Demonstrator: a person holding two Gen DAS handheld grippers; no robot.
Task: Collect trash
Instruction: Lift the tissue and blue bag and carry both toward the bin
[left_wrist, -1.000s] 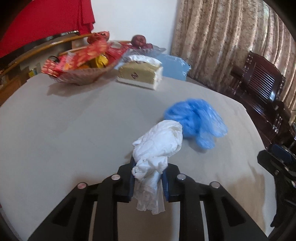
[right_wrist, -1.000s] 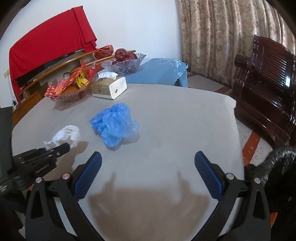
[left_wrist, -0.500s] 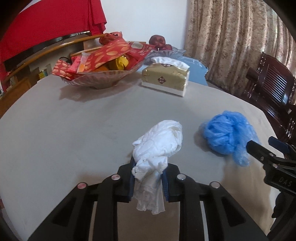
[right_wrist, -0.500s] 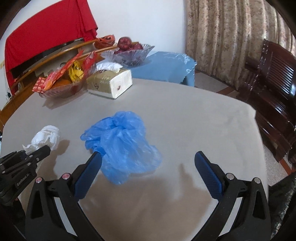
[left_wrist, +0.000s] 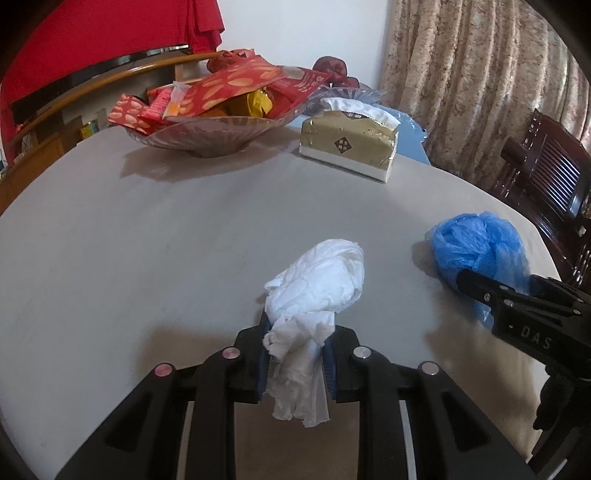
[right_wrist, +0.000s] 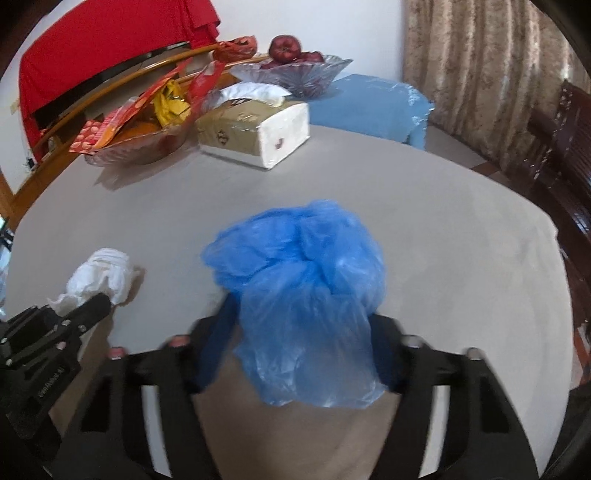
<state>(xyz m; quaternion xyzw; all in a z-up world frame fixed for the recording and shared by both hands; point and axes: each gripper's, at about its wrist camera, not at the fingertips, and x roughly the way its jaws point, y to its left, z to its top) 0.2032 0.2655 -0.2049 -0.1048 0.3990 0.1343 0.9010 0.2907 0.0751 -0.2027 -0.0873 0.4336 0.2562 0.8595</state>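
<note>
A crumpled white tissue (left_wrist: 317, 280) sticks up from my left gripper (left_wrist: 295, 332), which is shut on its lower end just above the grey table (left_wrist: 147, 240). The right wrist view shows the same tissue (right_wrist: 99, 273) at the left with the left gripper's fingers (right_wrist: 85, 314) behind it. A bunched blue plastic bag (right_wrist: 303, 280) lies on the table between the jaws of my right gripper (right_wrist: 303, 332). Those jaws are closing and their blue pads touch the bag's two sides. In the left wrist view the blue bag (left_wrist: 476, 247) lies at the right, partly behind the right gripper's fingers (left_wrist: 480, 288).
A gold tissue box (left_wrist: 349, 142) and a glass bowl of red snack packets (left_wrist: 210, 136) stand at the table's far side. A fruit bowl (right_wrist: 295, 70) rests on a blue-covered stand (right_wrist: 369, 107) beyond. A dark wooden chair (left_wrist: 546, 177) stands off the table's right edge.
My right gripper moved forward over the blue bag and narrowed from wide open until its fingers flank the bag. The left gripper drifted slightly left, still holding the tissue.
</note>
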